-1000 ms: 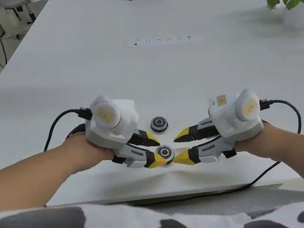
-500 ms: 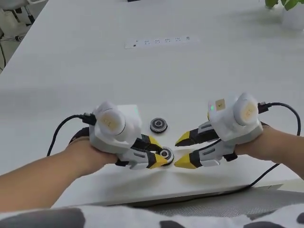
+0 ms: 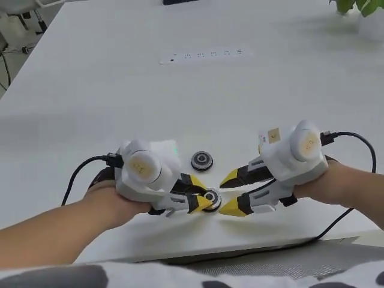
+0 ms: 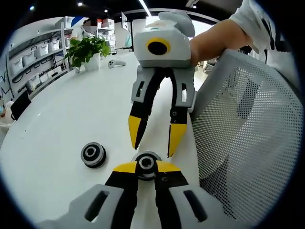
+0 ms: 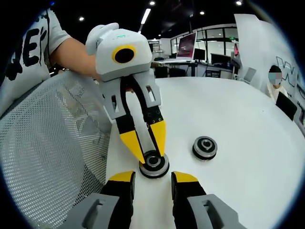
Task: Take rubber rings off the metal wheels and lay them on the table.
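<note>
Two metal wheels with black rubber rings lie near the table's front edge. My left gripper (image 3: 201, 193) (image 4: 146, 168) is shut on the nearer wheel (image 3: 210, 197) (image 4: 146, 163) (image 5: 154, 164), its yellow tips pressed against both sides. The right gripper (image 3: 227, 194) (image 5: 152, 177) faces it, open, with its tips just short of that wheel, one to each side. It comes into the left gripper view from above as the right gripper (image 4: 154, 142). The second wheel (image 3: 202, 160) (image 4: 93, 154) (image 5: 205, 148) rests free on the table, a little farther back.
A white power strip (image 3: 204, 55) lies at mid-table and a green plant (image 3: 354, 5) stands at the far right corner. The table's front edge (image 3: 198, 249) runs just under both hands. A grey mesh chair back (image 4: 248, 129) sits behind the edge. Cables trail from both grippers.
The view has shifted slightly. My left hand has sunk a little toward the table edge with the wheel still held; the right gripper stays open opposite it.
</note>
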The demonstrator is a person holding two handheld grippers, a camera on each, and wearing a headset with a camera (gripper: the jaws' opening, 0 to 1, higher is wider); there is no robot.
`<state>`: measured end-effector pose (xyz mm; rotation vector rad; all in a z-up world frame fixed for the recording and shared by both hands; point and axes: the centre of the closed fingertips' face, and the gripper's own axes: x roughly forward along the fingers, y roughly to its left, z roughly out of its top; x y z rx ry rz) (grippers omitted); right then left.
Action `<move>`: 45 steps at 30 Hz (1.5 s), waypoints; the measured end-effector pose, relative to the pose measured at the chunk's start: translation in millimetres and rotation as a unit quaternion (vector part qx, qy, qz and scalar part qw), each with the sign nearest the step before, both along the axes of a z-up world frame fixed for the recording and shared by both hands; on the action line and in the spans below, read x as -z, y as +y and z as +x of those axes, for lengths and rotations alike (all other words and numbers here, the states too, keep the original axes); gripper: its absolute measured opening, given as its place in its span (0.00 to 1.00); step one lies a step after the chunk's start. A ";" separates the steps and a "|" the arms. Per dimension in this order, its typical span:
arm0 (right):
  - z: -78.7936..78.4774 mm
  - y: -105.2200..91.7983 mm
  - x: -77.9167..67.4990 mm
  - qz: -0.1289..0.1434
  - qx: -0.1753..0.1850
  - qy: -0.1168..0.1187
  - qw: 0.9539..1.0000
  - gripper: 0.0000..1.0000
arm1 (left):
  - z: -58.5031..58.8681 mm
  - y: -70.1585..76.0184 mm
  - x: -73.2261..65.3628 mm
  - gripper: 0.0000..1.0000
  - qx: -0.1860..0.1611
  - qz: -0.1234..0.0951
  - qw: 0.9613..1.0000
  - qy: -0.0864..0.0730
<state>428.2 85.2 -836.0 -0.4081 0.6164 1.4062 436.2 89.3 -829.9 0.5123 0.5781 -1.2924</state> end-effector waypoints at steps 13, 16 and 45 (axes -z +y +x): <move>-1.9 8.0 9.5 -0.018 -0.014 -0.007 1.000 0.28 | 0.6 -0.6 0.9 0.08 -0.020 -0.007 1.000 0.009; -1.8 10.0 12.8 -0.022 -0.013 -0.011 1.000 0.28 | 0.6 -0.8 0.8 0.08 -0.023 -0.007 1.000 0.008; 0.2 -2.4 11.8 -0.004 0.032 0.021 0.999 0.08 | 0.5 0.0 1.0 0.07 -0.028 -0.010 1.000 0.003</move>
